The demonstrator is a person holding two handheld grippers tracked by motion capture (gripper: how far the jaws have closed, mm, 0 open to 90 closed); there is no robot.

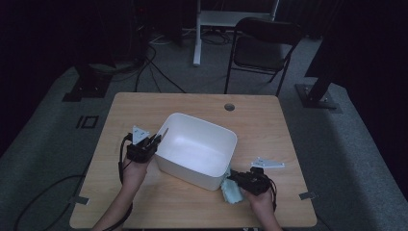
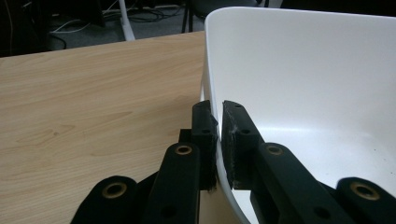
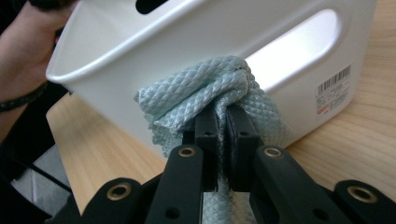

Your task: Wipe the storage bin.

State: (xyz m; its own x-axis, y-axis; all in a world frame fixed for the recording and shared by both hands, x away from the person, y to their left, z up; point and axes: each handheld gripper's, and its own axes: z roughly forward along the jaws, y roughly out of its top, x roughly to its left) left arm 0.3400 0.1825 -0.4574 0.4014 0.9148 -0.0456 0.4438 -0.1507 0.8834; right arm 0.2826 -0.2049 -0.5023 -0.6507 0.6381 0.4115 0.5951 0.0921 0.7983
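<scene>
white tub (image 1: 197,149) sits mid-counter (image 1: 144,103), long axis running from near left to far right; left claw (image 1: 155,141) is clamped on the tub's left rim, one jaw inside the wall and one outside; right claw (image 1: 234,177) is clamped on a bunched pale blue cloth (image 1: 233,193), pressed against the tub's near outer wall at its right corner; the cloth touches the wall just below the handle slot (image 3: 299,42); judgement: wiping this wall runs along its length, right hand nearer.
</scene>
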